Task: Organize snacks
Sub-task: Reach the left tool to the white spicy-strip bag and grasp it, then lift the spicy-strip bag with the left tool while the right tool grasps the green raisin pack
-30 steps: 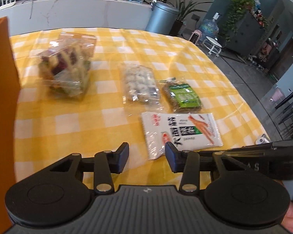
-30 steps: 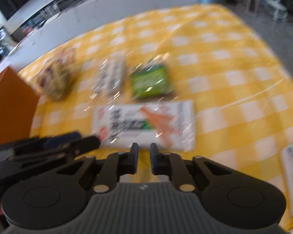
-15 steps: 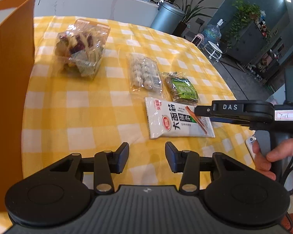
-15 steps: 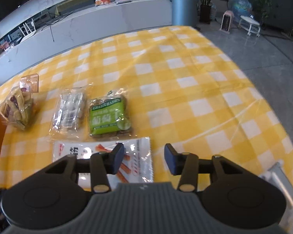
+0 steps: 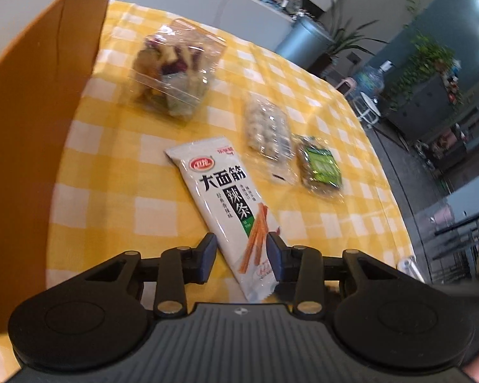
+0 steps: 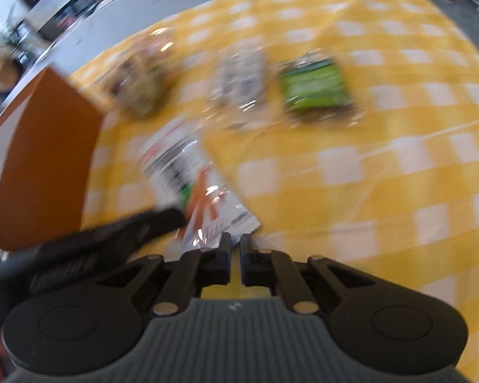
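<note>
**White snack pack between my left jaws, beside the orange box**

I have the left gripper (image 5: 241,255) set around the near end of the white spicy-strip pack (image 5: 226,204). Its jaws are closing, with the pack between them; the right pad seems to touch the wrapper while the left one stands just clear, so I judge the grip not yet made. The pack lies diagonally over the yellow checked cloth (image 5: 118,172), close to the orange box (image 5: 38,146) on the left. My right gripper (image 6: 235,249) is pinched together just at the pack's crimped near edge; whether it nips the foil I cannot tell, since that view is blurred. Next I would finish the clamp and carry the pack leftward over the box wall. The box's inside is hidden. Farther off lie the clear dried-fruit tub (image 5: 175,70), the candy bag (image 5: 266,129) and the green raisin bag (image 5: 321,169).
</note>
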Motion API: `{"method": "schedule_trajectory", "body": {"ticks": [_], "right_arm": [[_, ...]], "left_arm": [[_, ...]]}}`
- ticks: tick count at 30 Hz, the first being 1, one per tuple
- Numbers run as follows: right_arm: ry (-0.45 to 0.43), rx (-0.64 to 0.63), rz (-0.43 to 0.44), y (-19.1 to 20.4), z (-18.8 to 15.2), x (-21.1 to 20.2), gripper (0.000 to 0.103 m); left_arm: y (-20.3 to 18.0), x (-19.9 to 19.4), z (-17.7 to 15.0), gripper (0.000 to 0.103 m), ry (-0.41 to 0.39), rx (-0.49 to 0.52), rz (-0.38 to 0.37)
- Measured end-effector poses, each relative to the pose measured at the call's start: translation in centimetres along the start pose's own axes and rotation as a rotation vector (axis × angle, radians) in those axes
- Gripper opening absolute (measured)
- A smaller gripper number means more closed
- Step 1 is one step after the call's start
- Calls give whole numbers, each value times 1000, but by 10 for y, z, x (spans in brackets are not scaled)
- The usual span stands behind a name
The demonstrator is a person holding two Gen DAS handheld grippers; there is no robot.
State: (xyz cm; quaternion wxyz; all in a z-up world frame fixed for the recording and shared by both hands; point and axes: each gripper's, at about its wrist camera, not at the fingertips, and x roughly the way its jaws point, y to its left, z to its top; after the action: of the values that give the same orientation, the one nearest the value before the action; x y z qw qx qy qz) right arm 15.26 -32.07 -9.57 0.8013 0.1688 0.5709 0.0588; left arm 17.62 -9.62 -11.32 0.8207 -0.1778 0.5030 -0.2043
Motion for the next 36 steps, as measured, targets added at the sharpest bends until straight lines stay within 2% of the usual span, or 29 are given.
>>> {"method": "schedule_trajectory", "body": {"ticks": [1, 2, 3, 4, 6, 8, 10, 13, 15, 19, 25, 31, 36], "right_arm": [[8, 0, 29, 2, -2, 0, 1], [-5, -13, 21, 5, -2, -2, 2], [-39, -40, -19, 7, -2, -7, 3], [-85, -65, -72, 9, -1, -11, 6], [-153, -81, -152, 5, 4, -18, 7], [-182, -104, -173, -3, 11, -13, 7], [-200, -127, -153, -8, 16, -4, 7], [-180, -169, -130, -5, 13, 3, 5], [-188, -212, -105, 2, 11, 4, 5], [-153, -223, -39, 9, 9, 8, 5], [-119, -240, 13, 17, 5, 12, 4], [-105, -226, 44, 16, 4, 13, 4], [-107, -199, 19, 9, 7, 8, 5]], "left_arm": [[-2, 0, 3, 44, 4, -6, 18], [-4, 1, 5, 45, 7, -11, 37], [-6, 2, 8, 51, 10, -16, 59], [-9, 3, 10, 52, 15, -26, 78], [-13, 7, 15, 62, 21, -65, 95], [-17, 11, 20, 66, 27, -93, 116], [-22, 17, 24, 67, 37, -97, 141], [-30, 23, 29, 69, 55, -90, 186], [-37, 27, 31, 69, 63, -60, 223], [-46, 33, 32, 69, 61, 2, 303], [-58, 41, 29, 70, 59, 92, 396], [-63, 46, 29, 78, 68, 133, 417], [-74, 52, 18, 80, 56, 247, 462]]}}
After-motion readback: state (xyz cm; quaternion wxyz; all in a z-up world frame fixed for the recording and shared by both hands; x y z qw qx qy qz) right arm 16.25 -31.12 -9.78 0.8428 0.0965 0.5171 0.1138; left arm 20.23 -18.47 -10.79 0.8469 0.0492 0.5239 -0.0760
